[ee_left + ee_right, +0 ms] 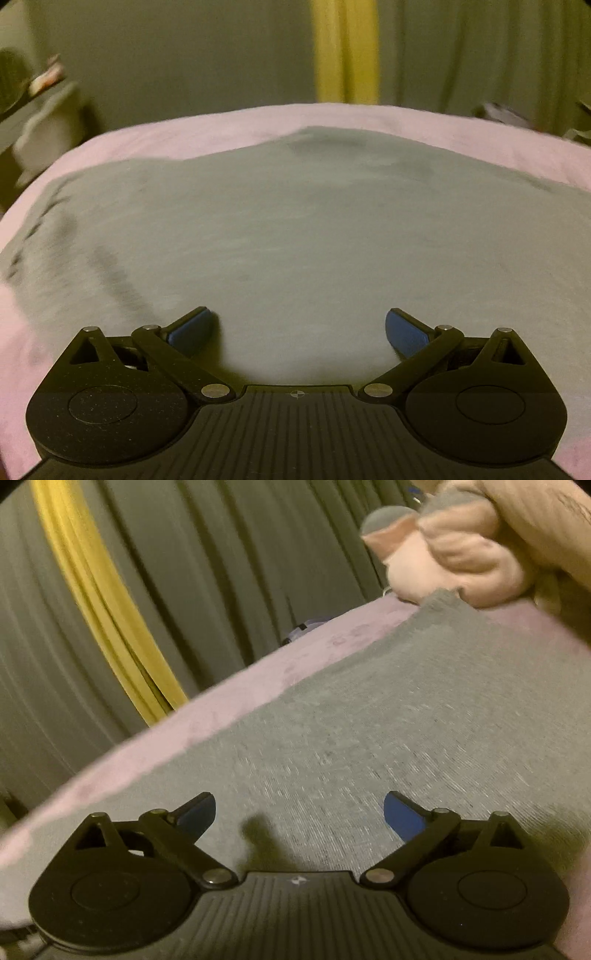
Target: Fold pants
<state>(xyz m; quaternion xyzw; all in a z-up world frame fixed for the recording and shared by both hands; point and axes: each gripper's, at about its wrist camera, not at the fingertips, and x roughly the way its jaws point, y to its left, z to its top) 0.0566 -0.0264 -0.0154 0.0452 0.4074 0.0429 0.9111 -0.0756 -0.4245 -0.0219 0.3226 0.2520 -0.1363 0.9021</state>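
Grey pants [295, 229] lie spread flat on a pink cloth-covered surface [184, 136]. My left gripper [299, 328] is open and empty, just above the near part of the grey fabric. In the right wrist view the same grey pants [369, 731] fill the frame, tilted, on the pink surface [221, 709]. My right gripper [299, 812] is open and empty, close over the fabric. A hand [461, 554] grips the far corner of the pants at the upper right.
Grey-green curtains [184, 55] with a yellow strip [343, 51] hang behind the surface; they also show in the right wrist view [221, 554]. A blurred chair or shelf [37, 110] stands at the far left. Small objects [502, 110] lie at the far right edge.
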